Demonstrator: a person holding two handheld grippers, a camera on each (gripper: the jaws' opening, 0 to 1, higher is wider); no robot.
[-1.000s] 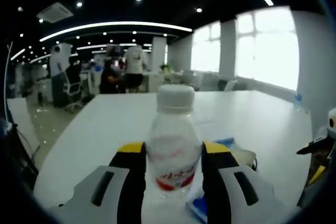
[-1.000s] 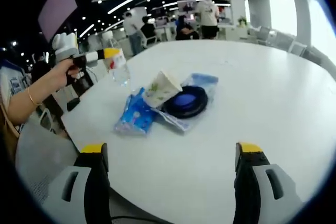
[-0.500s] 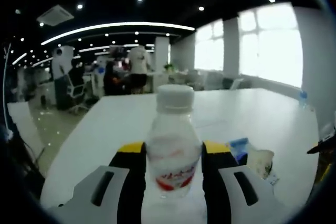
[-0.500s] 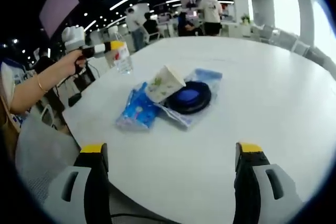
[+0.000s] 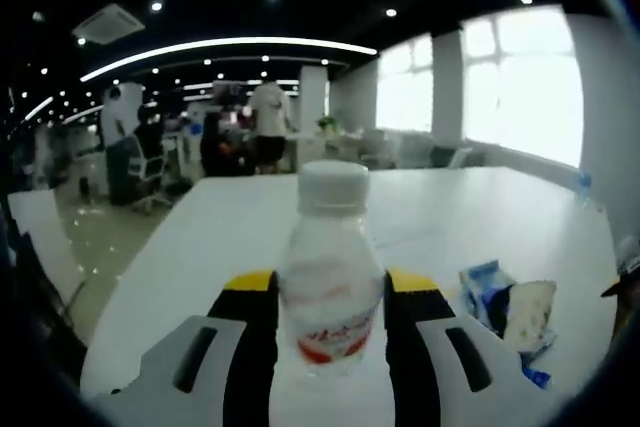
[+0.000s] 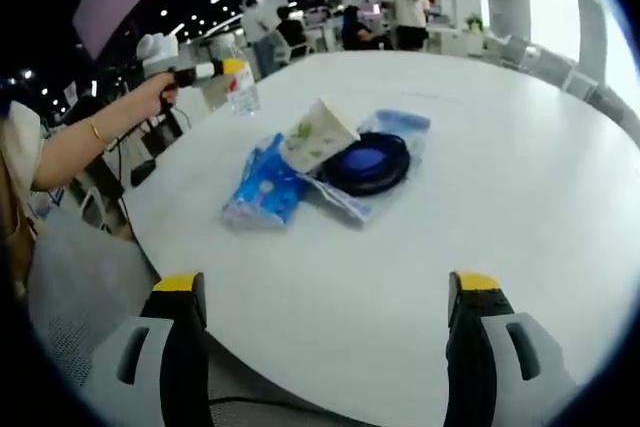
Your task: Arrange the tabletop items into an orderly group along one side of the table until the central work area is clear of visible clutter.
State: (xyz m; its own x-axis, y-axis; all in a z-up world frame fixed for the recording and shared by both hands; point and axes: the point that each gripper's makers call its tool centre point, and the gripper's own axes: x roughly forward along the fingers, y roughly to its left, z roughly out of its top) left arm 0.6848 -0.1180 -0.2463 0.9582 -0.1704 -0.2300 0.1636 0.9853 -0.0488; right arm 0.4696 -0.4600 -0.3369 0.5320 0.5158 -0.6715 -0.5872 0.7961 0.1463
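Clear plastic bottle sits clamped in the left gripper, carried near the table edge, probably for grouping; the right gripper hangs wide apart.

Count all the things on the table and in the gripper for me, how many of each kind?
Bottle: 1, held in the left gripper
Paper cup: 1
Blue packet: 1
Dark blue bowl: 1
Clear bag: 1
Total: 5

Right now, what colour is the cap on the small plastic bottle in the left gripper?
White cap on the small clear plastic bottle; best in the left gripper view.
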